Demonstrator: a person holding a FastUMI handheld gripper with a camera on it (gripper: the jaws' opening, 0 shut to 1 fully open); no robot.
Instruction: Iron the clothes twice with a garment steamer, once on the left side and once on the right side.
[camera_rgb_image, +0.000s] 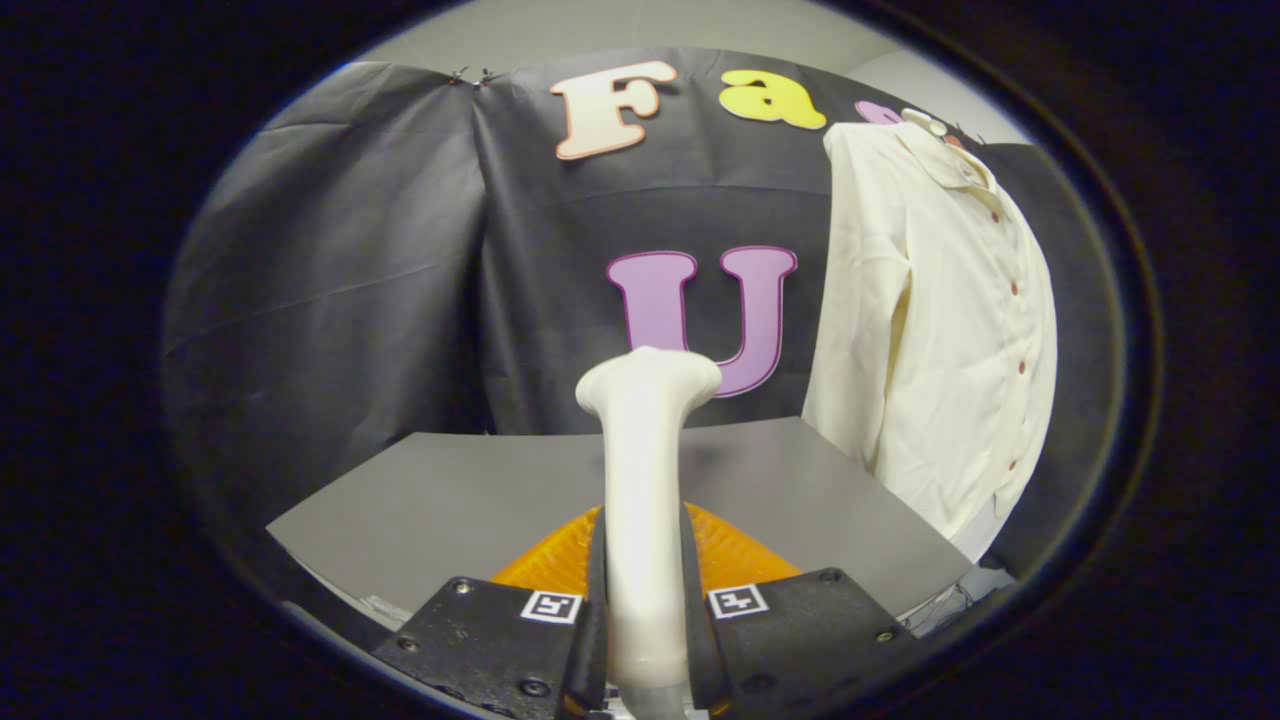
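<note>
While clamped on both sides by the gripper (645, 610), smooth cream steamer (645, 470) standing upright over grey table (450, 490); buttoned ivory shirt (940, 320) hanging beyond, right.

Your tongs (645, 600) are clamping the garment steamer (645, 470), which is standing up straight ahead. Beyond it the table (460, 490) is lying open, and the shirt (940, 320) is hanging off to your right.

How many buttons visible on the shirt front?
4 dark buttons run down the placket of the cream shirt: at and. More may hide in folds or under the collar. The gripper holds the steamer.
</note>
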